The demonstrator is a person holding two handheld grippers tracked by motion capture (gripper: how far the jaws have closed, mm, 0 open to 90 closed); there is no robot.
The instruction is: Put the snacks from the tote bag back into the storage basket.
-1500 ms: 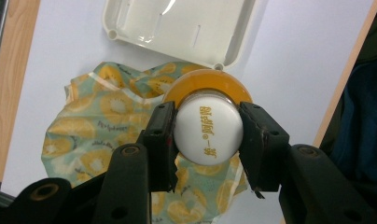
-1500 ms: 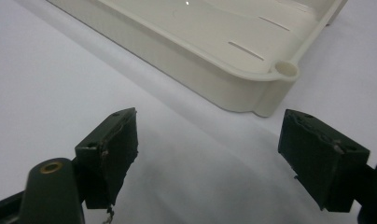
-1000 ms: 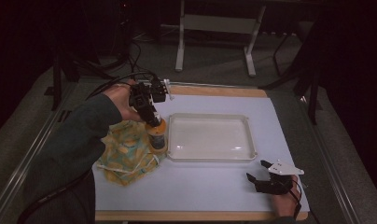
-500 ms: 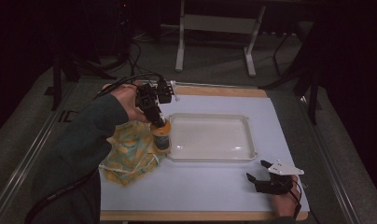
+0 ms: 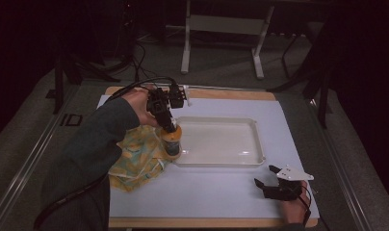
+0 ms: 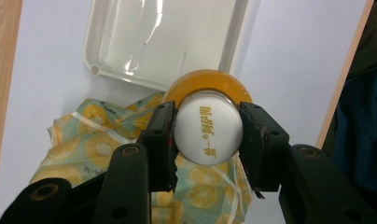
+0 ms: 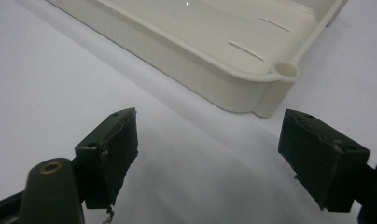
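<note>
Bottle (image 5: 172, 140) with the white cap is clamped in my left gripper (image 6: 207, 133) at the tray's (image 5: 254, 126) 9 o'clock edge, so I'd lift clear of that rim before moving over, right gripper (image 7: 228, 149) idling wide open.

Gold lettering runs across the white cap (image 6: 208, 134) of the orange bottle (image 5: 172, 140), a line of Chinese characters with a small dot partway along; the characters are too soft to make out one by one. Left of the table (image 5: 298, 144), a floor marking (image 5: 70, 119) reads roughly "ID".
</note>
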